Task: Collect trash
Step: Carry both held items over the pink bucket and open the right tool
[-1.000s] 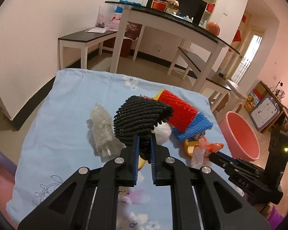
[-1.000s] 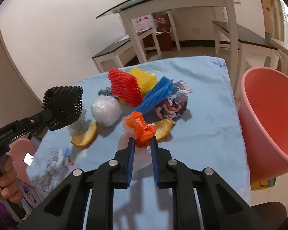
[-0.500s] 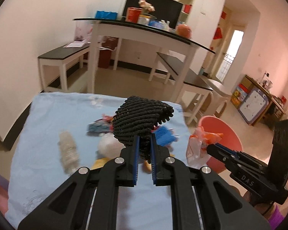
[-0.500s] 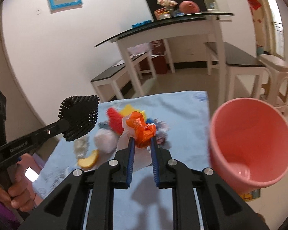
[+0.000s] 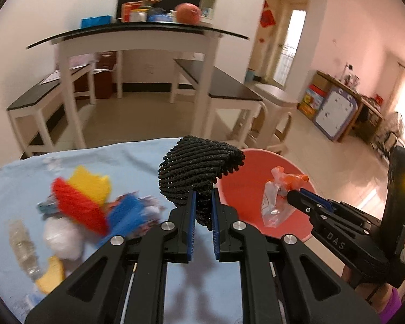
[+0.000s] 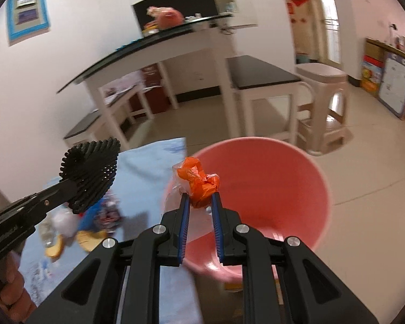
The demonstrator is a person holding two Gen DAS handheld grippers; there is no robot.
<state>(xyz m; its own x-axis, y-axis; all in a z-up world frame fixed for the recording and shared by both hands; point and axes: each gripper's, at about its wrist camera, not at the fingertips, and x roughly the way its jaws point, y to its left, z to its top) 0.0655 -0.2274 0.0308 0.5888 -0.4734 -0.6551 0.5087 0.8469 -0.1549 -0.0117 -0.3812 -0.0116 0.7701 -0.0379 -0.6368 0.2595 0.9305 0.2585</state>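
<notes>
The left gripper point(image 5: 202, 210) has its jaws clenched on a black foam fruit net point(image 5: 199, 170), a ribbed mesh sleeve that fans out above the blue pads. In the right wrist view the same net point(image 6: 90, 174) sticks up from the left gripper just left of the pink bucket point(image 6: 283, 189).

The right gripper point(image 6: 201, 202) has its jaws clamped on a crumpled orange and clear plastic bag point(image 6: 199, 182). The bag hangs over the bucket's near rim, with the bucket's open mouth right behind it. From the left wrist view the right gripper point(image 5: 291, 198) comes in from the right, and the bag point(image 5: 278, 199) shows against the bucket's inner wall point(image 5: 245, 189).

The bucket stands on the floor just beside the desk, which is covered with a light blue floral cloth point(image 5: 137, 162). On the cloth, left of the bucket, lies the rest of the trash, blurred: a red foam net point(image 5: 75, 205) touching a yellow one point(image 5: 91, 183), a blue foam net point(image 5: 127, 216) beside them, a white wad point(image 5: 62, 239), a crushed clear bottle point(image 5: 21, 248) and an orange peel point(image 5: 51, 278) nearest the camera.

A hand point(image 6: 10, 289) grips the handle of the left gripper at the lower left of the right wrist view.
</notes>
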